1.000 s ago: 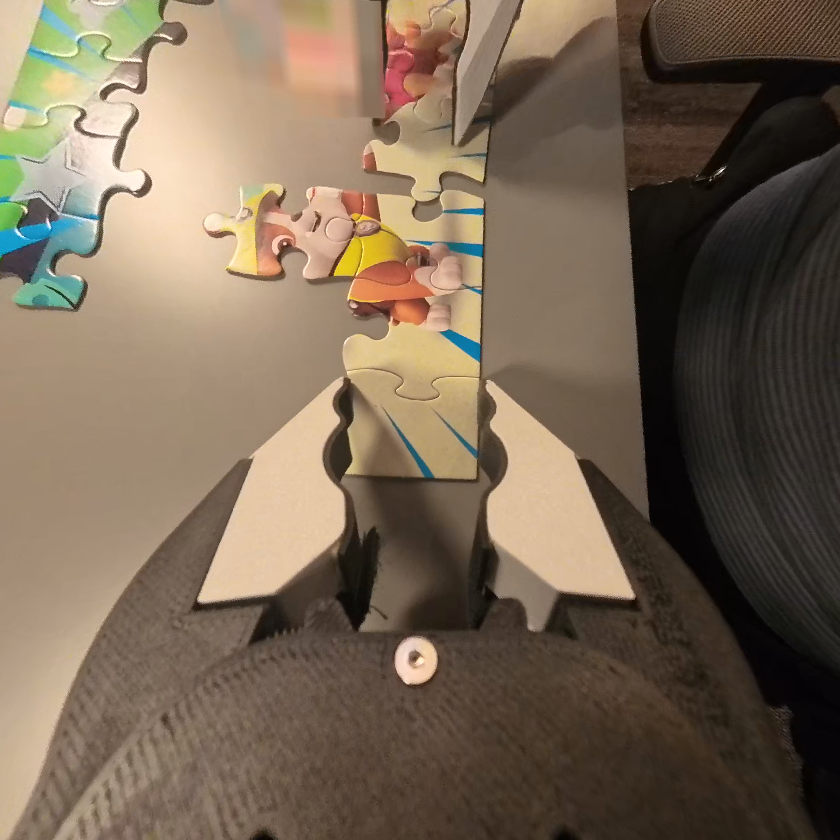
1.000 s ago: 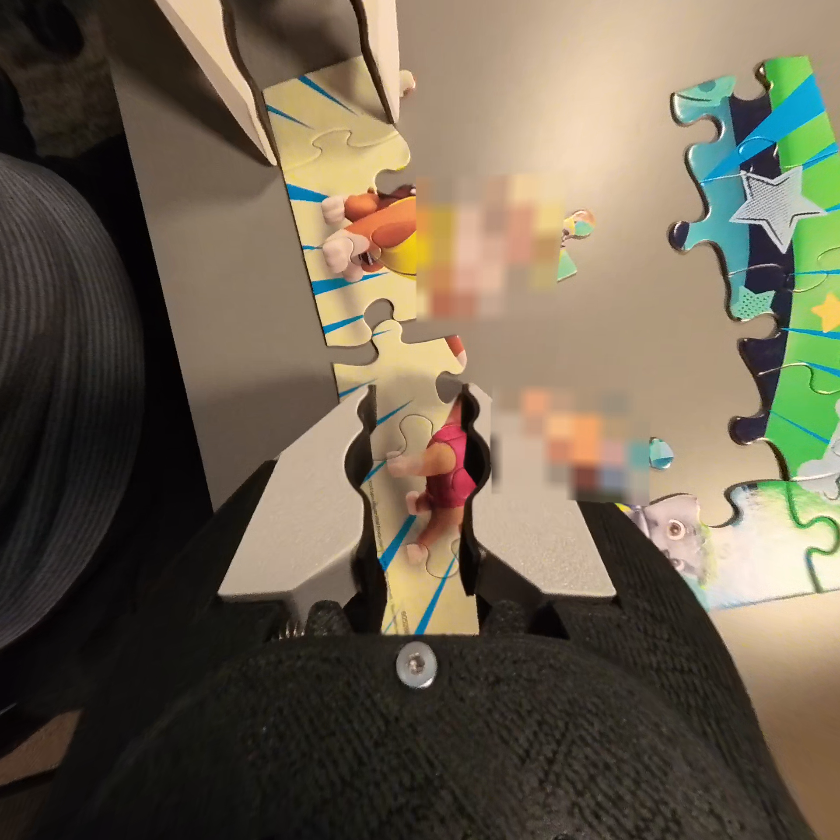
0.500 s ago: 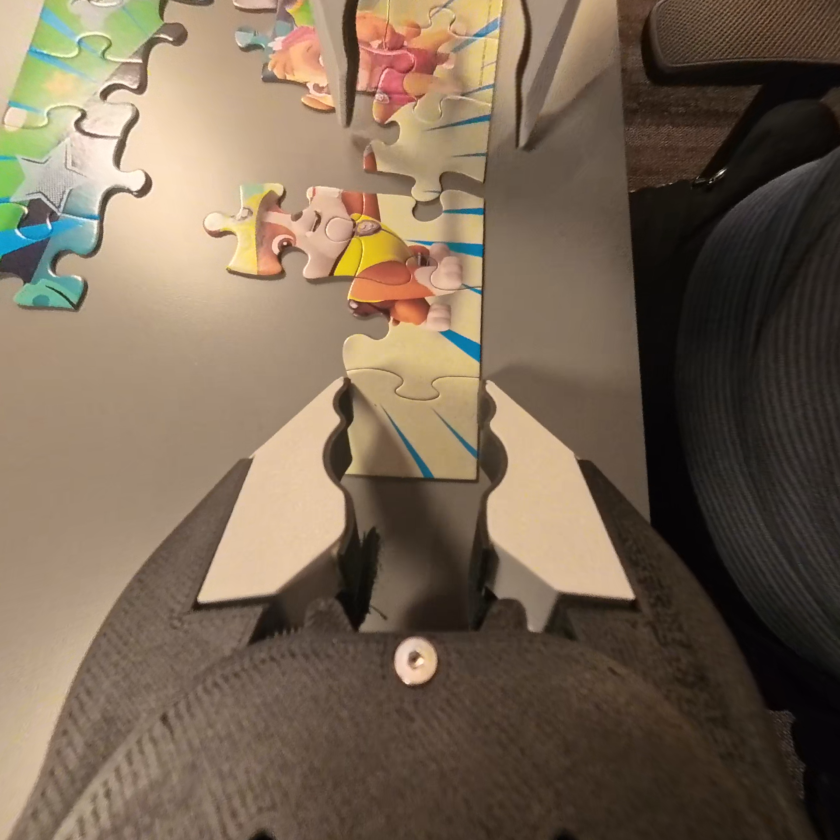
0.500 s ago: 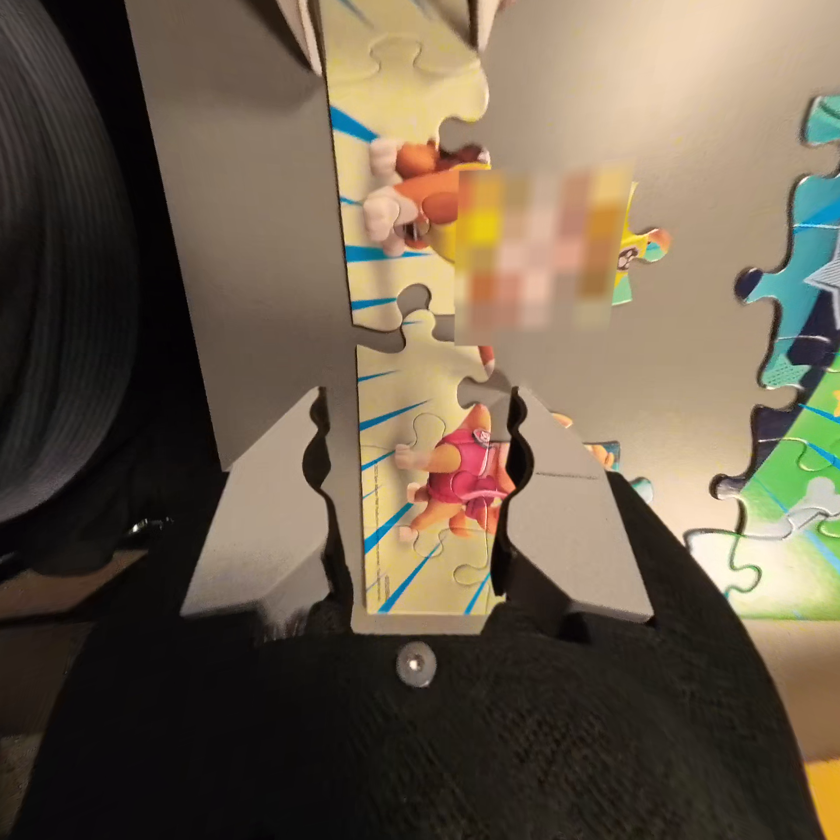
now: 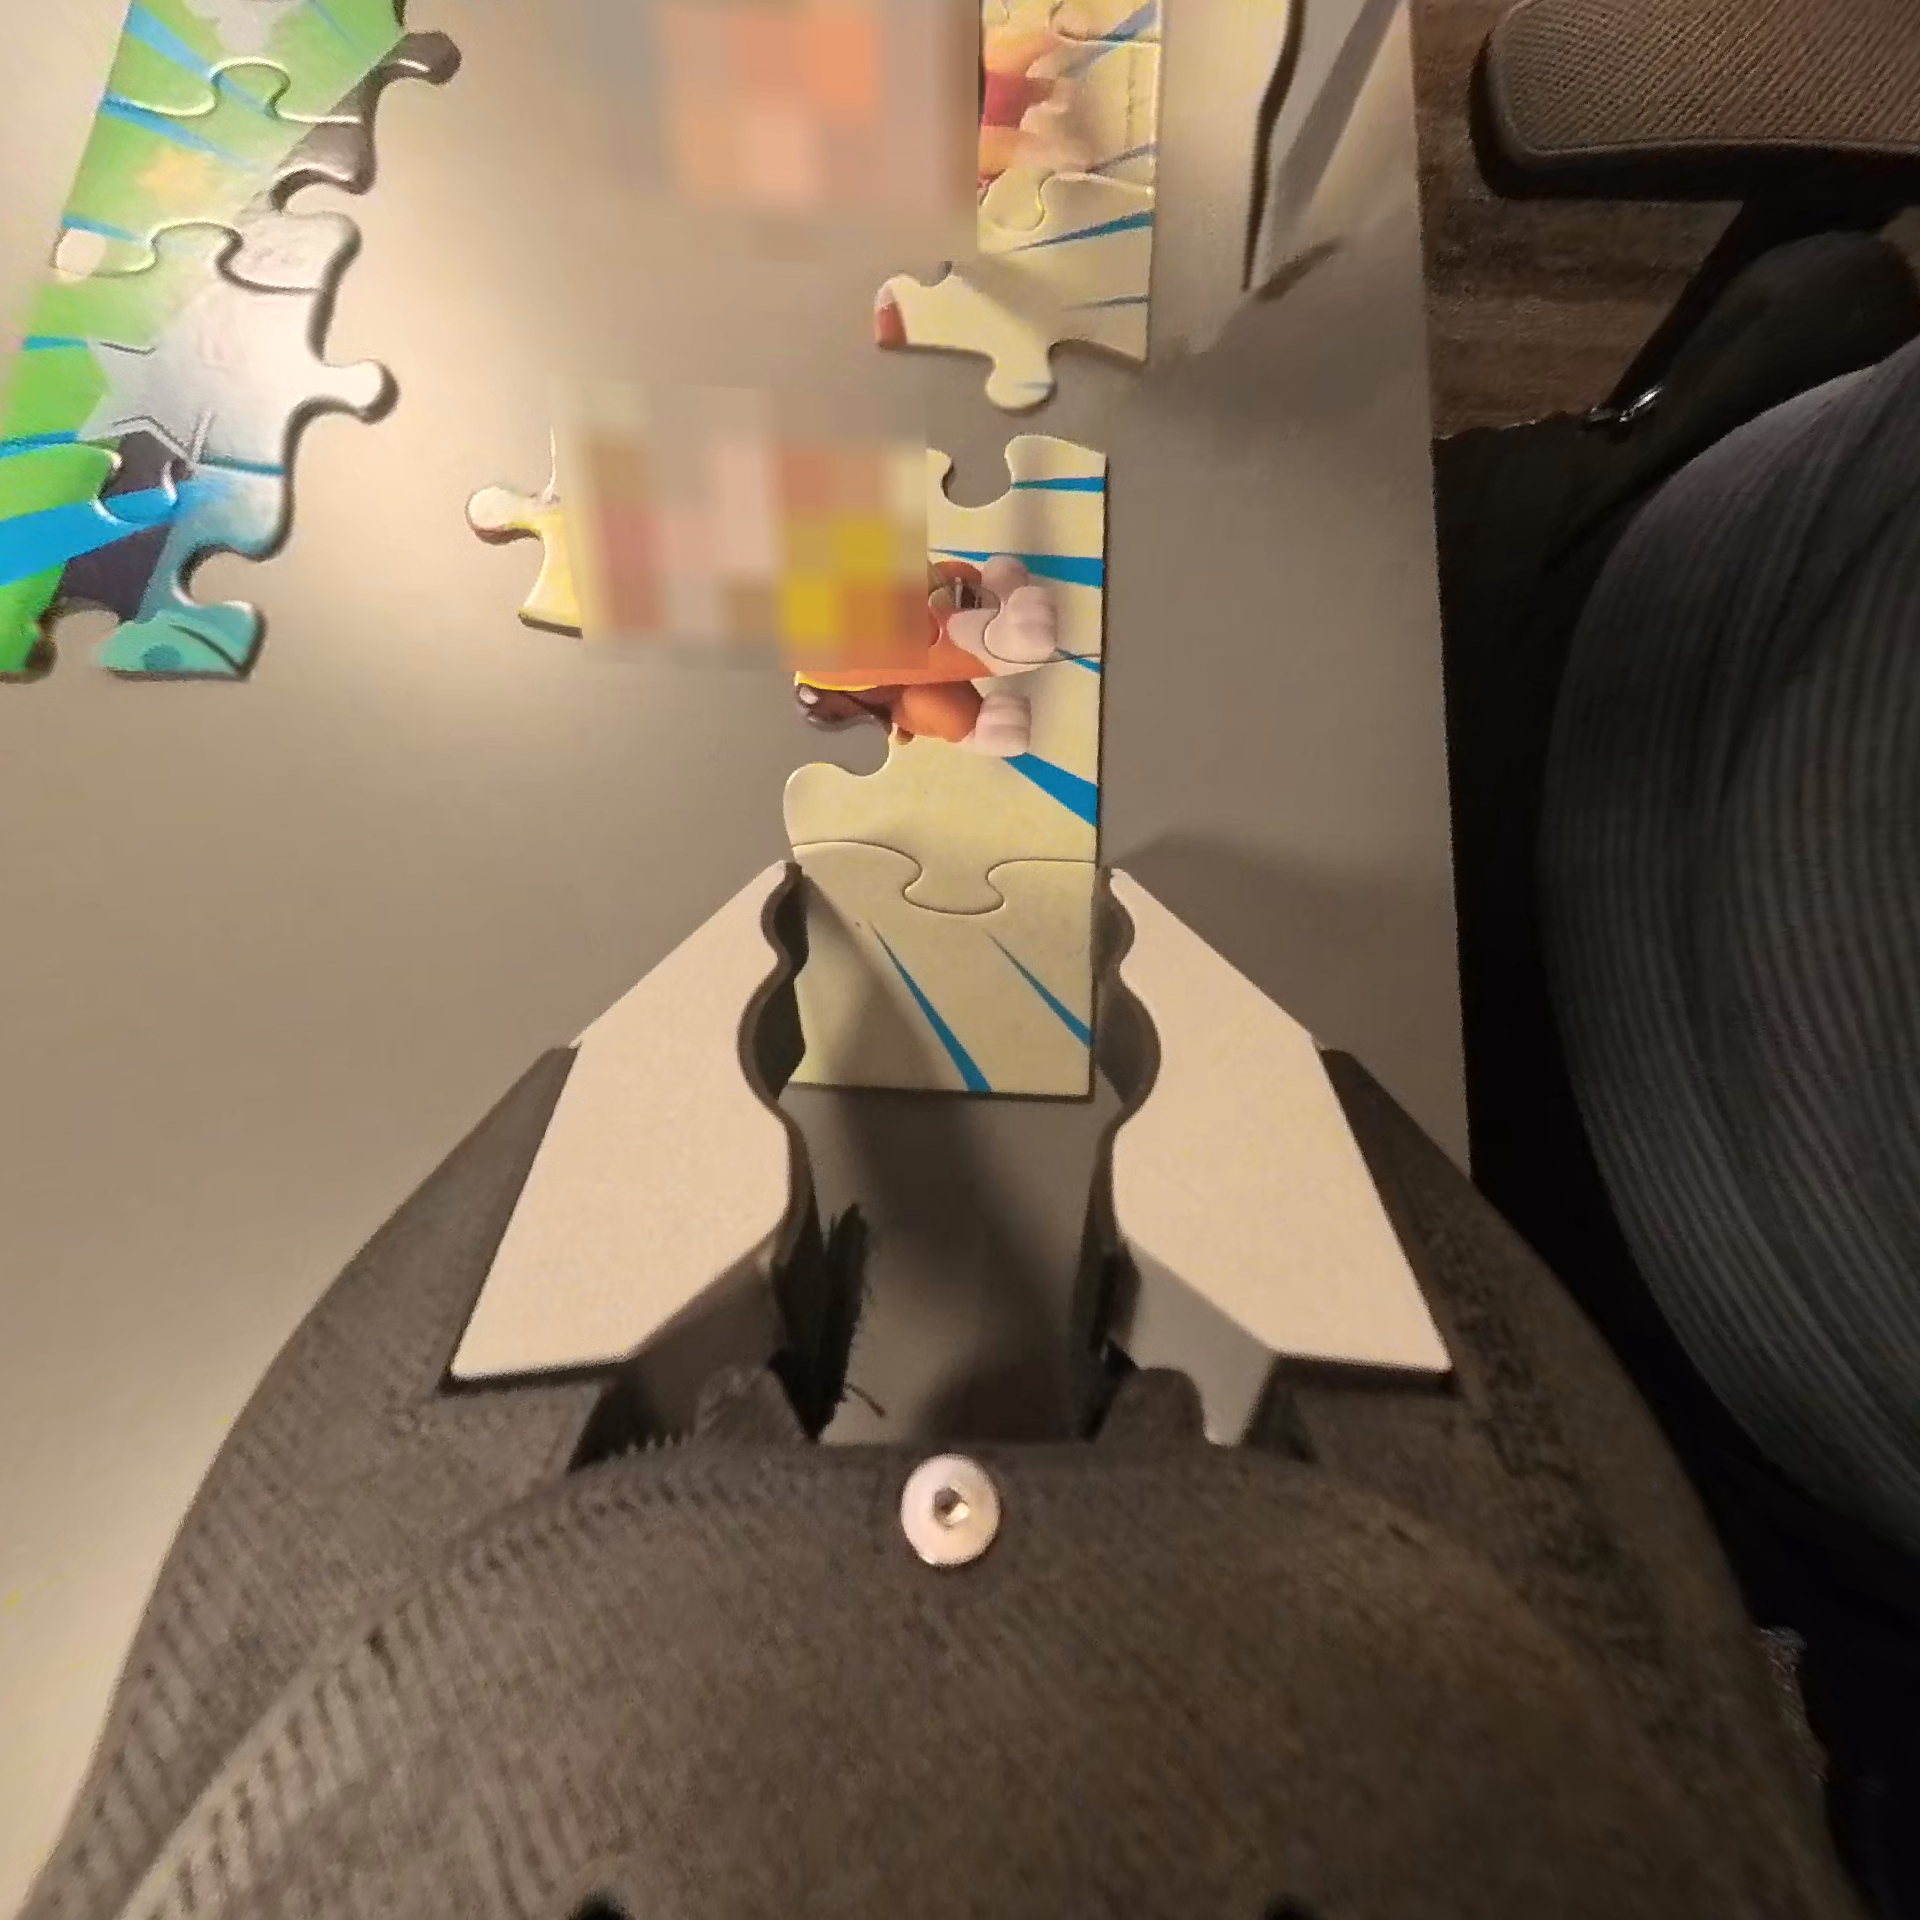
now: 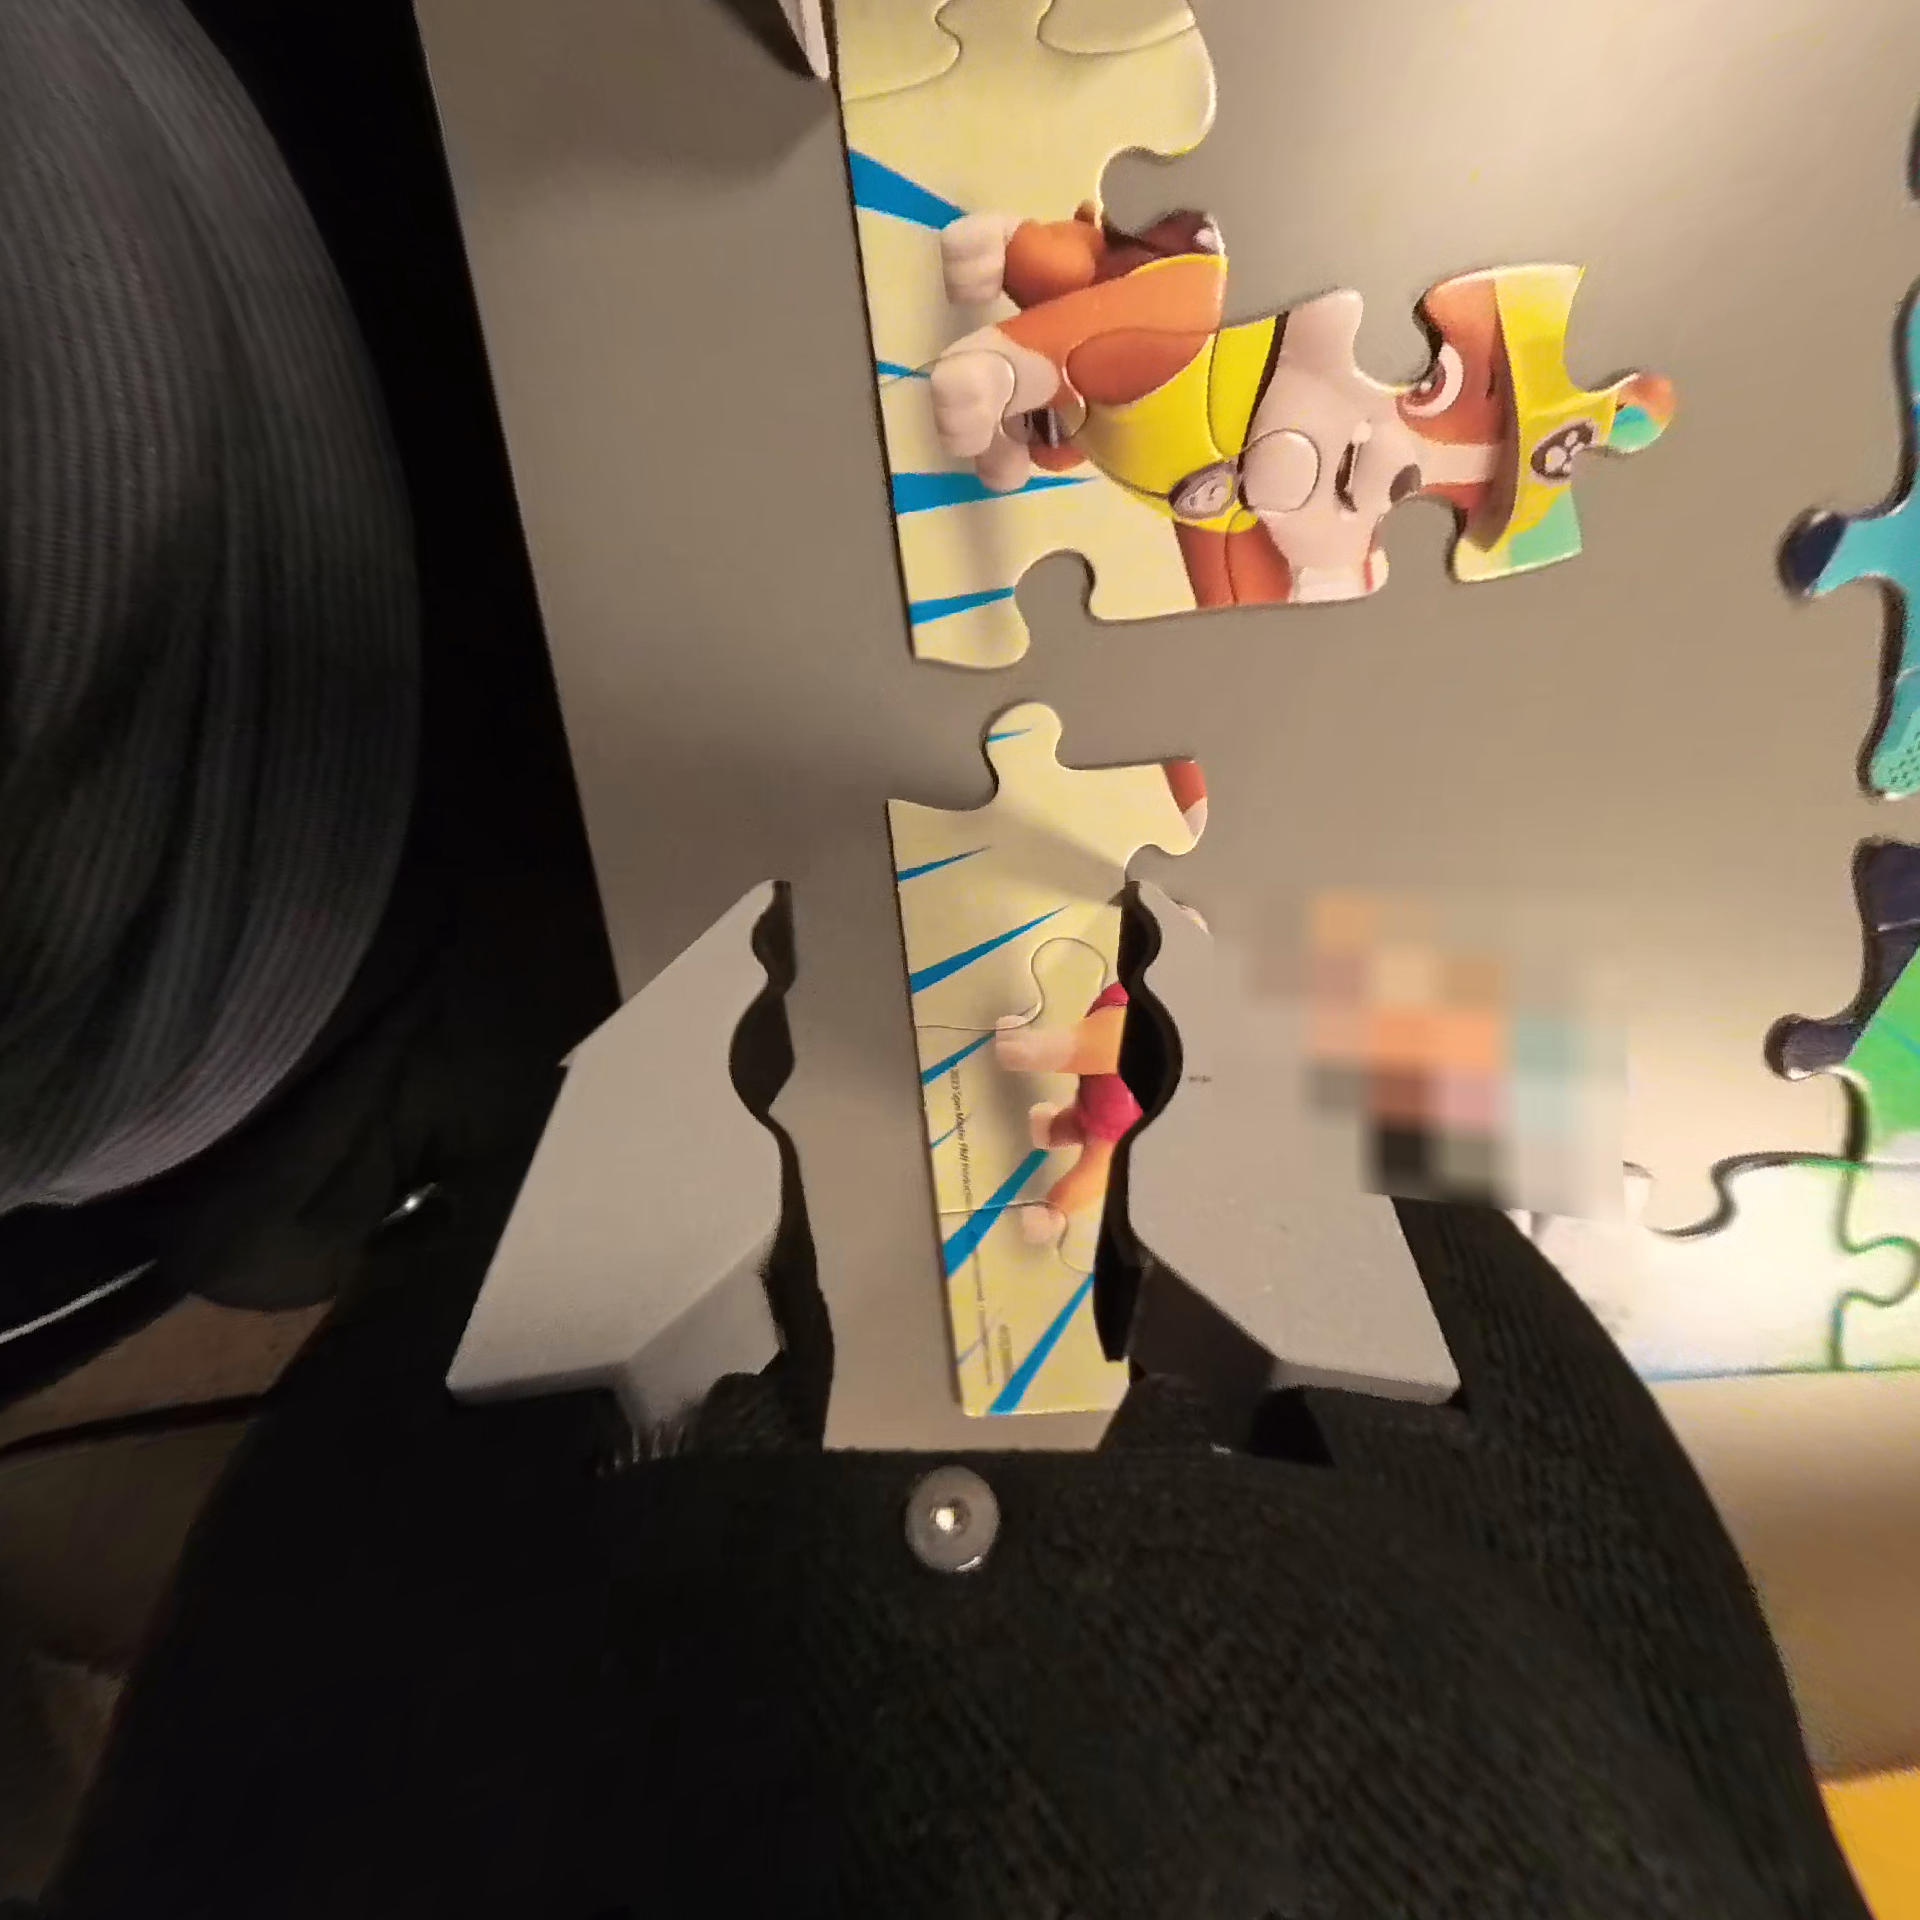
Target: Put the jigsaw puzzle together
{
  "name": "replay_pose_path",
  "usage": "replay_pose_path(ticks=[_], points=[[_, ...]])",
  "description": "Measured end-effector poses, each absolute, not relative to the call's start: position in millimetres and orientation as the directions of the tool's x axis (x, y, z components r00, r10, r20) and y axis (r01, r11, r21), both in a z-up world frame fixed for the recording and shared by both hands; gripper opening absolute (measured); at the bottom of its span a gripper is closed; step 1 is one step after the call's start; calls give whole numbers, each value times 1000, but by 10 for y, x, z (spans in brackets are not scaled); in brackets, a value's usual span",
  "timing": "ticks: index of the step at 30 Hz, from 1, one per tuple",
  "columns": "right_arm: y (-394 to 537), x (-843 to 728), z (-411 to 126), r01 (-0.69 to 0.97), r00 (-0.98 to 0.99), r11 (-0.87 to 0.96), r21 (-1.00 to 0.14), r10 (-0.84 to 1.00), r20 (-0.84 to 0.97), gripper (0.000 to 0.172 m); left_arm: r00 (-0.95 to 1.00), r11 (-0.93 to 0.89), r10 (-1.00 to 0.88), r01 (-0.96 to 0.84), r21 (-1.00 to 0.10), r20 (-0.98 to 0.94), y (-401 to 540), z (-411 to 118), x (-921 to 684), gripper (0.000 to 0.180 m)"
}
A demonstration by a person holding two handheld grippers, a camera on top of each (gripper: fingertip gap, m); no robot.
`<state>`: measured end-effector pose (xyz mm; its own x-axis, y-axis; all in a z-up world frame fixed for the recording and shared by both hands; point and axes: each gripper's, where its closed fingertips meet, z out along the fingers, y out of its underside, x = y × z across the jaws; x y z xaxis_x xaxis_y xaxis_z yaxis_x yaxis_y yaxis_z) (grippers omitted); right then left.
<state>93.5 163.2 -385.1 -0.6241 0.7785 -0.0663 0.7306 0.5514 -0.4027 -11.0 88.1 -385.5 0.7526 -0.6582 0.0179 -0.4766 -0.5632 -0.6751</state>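
Note:
My left gripper (image 5: 948,883) is shut on the near end of a pale yellow puzzle strip (image 5: 966,831) with blue streaks and an orange cartoon dog. Both pads touch its side edges, and it lies flat on the grey table (image 5: 416,935). The strip also shows in the right wrist view (image 6: 997,436). My right gripper (image 6: 956,894) is open over a second yellow section with a pink cartoon dog (image 6: 997,935). Its left finger (image 6: 675,1091) stands clear of the section's straight edge and its right finger (image 6: 1226,1143) overlaps the other side. A small gap parts the section's tab from the strip.
A larger green and blue joined puzzle part (image 5: 156,364) lies farther in on the table and also shows in the right wrist view (image 6: 1891,1039). The table edge (image 5: 1444,727) runs close beside the strip. A seated person in dark ribbed clothing (image 5: 1714,831) and a chair (image 5: 1714,83) are beyond it. One gripper's finger ends stand about 15 cm off the other's.
My right gripper let go of the pink-dog section, opened wide, then narrowed somewhat. That section, joined to the orange-dog strip before, now sits apart from it. My left gripper kept its hold and place.

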Motion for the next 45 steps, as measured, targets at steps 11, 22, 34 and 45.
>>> replay_pose_path(ticks=[11,22,34,45], points=[[1461,962,-3643,712,-492,291,-639,856,-159,78,770,-574,-638,-474,-668,2,889,-3849,-84,70],[940,788,-3770,659,-603,365,-658,779,-172,95,779,-647,-621,-445,-620,89,743,-3852,141,93],[624,1030,-3796,631,-626,402,-663,768,-131,96,738,-580,-664,-609,-541,-119,406,-3961,401,94],[319,1345,-3746,636,-615,319,-702,760,-212,93,553,-327,-709,-808,-490,-438,204,-4058,616,78]])
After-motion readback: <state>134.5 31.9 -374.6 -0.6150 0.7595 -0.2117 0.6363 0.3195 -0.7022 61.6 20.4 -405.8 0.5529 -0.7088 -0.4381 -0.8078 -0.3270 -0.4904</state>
